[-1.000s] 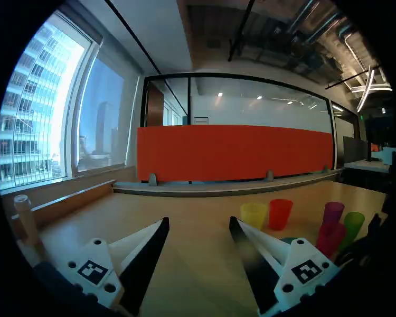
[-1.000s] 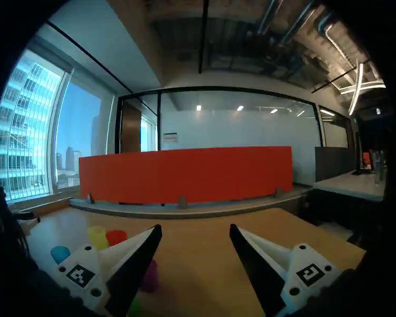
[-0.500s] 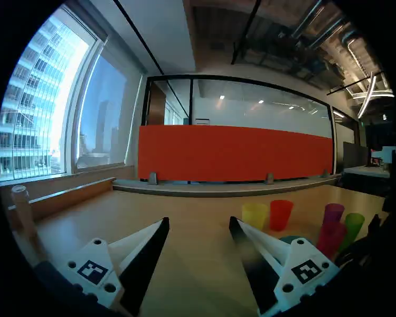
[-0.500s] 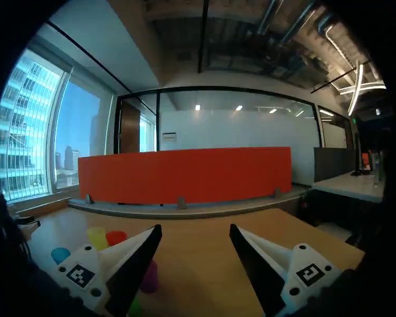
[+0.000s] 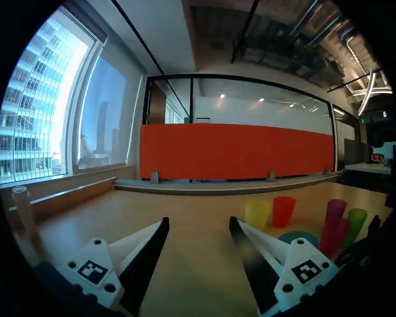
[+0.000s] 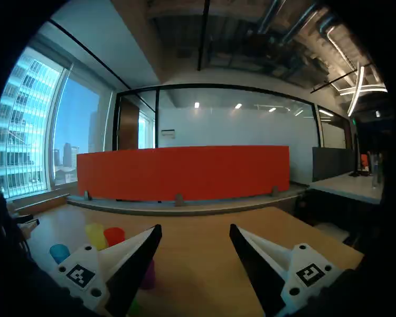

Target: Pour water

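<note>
Room: pale wooden worktop (image 5: 198, 203) is running to an orange partition screen (image 5: 235, 152), tall windows (image 5: 34, 121) | Jaws: left gripper (image 5: 198, 219), right gripper (image 6: 195, 227) are both gaping empty | Cups: coloured plastic cups (image 5: 283, 210) are standing right of left jaws, left of right jaws.

red cup (image 5: 283, 211): you see it upright.
yellow cup (image 5: 256, 214): upright, just left of red cup.
green cup (image 5: 356, 224): upright, well right of red cup.

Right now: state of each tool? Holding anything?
Left tool: open, nothing between its fingers.
Right tool: open, nothing between its fingers.
</note>
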